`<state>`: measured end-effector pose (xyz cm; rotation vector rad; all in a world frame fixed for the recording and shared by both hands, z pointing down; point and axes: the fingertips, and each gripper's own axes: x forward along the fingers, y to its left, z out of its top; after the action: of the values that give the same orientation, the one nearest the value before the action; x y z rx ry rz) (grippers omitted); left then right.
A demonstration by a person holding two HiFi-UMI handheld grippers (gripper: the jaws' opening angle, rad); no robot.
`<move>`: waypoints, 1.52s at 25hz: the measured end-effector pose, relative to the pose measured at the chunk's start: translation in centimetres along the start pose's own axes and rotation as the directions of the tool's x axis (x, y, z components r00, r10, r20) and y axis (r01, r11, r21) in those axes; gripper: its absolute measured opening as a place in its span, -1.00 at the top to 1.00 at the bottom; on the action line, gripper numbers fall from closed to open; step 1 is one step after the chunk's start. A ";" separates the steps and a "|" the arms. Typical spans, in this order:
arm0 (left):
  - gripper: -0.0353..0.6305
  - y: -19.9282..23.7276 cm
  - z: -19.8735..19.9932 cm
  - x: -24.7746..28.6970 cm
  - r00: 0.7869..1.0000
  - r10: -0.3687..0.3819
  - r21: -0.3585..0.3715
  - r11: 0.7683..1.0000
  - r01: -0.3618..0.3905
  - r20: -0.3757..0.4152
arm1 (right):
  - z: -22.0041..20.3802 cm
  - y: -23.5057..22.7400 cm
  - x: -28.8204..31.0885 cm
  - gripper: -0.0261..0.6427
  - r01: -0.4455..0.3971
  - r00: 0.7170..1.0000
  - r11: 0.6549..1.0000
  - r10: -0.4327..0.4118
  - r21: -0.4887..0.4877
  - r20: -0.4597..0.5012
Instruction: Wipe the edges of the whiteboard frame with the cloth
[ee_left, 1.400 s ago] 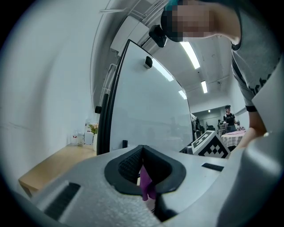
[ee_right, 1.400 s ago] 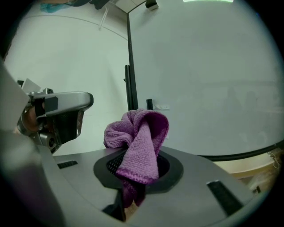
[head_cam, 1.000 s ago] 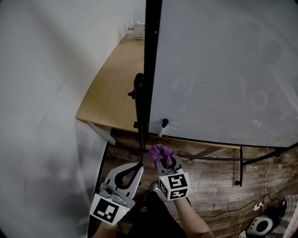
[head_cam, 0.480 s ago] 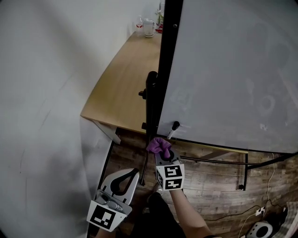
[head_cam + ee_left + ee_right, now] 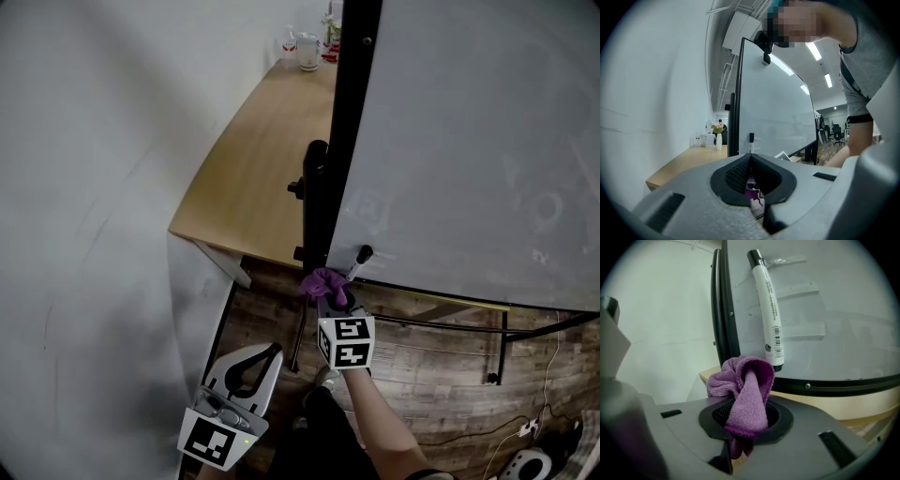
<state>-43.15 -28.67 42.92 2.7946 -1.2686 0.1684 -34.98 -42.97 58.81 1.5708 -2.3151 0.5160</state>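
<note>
The whiteboard (image 5: 469, 141) stands upright in a black frame (image 5: 349, 122). My right gripper (image 5: 330, 294) is shut on a bunched purple cloth (image 5: 323, 281), which sits at the frame's lower-left corner; whether it touches, I cannot tell. In the right gripper view the cloth (image 5: 746, 387) bulges out of the gripper (image 5: 746, 409), below the frame's left edge (image 5: 723, 310) and bottom edge (image 5: 834, 383). A white marker (image 5: 766, 310) with a black cap hangs on the board just above. My left gripper (image 5: 266, 353) is shut and holds nothing, low at the left, away from the board.
A wooden table (image 5: 262, 159) runs along the white wall behind the board, with cups and bottles (image 5: 307, 47) at its far end. A black stand post (image 5: 315, 206) rises beside the frame. Cables (image 5: 525, 441) lie on the wood floor at lower right.
My right gripper has carried the cloth up to the frame's lower-left corner. My left gripper has drawn back and down, away from the stand post.
</note>
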 end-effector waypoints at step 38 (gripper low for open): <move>0.84 -5.3 1.4 3.8 0.984 -0.176 0.013 0.984 0.175 0.043 | -2.0 -15.0 -10.0 0.74 0.321 0.945 0.939 -0.326 0.126 0.023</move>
<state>-36.55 -28.17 41.90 2.9147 -1.0243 0.1038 -17.34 -38.85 58.19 1.9898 -2.0256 0.5511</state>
